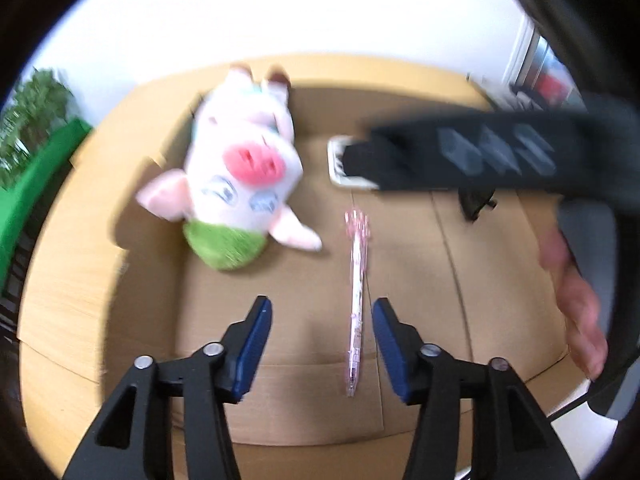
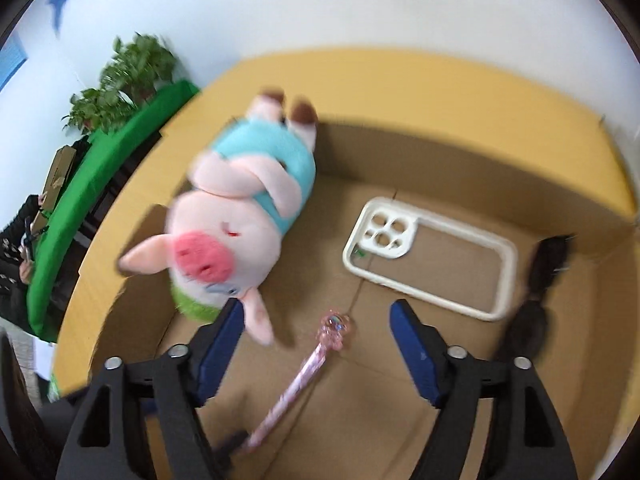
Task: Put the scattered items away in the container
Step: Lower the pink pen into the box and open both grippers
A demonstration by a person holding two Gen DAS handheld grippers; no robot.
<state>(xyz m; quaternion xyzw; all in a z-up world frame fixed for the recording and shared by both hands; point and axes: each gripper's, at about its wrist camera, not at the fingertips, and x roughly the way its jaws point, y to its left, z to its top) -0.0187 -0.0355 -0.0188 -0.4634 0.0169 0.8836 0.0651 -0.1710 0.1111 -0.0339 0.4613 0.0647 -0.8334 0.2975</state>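
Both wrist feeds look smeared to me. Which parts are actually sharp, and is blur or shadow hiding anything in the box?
Left wrist view: left gripper fairly crisp; plush pig and the right gripper crossing the frame are motion-blurred, covering most of the phone case. Right wrist view: right gripper sharp, pig and pink pen soft; dark object unreadable; far box wall shadowed.

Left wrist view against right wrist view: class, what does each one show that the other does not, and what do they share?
Only the left wrist view shows the right gripper's black body crossing the box, a hand holding it, and the pen lying between open blue fingers. Only the right wrist view shows the whole white phone case, the pig's blue shirt and a dark brush-like thing that is too blurred to name. Both show the cardboard box, the plush pig, the pink pen and a plant behind it.
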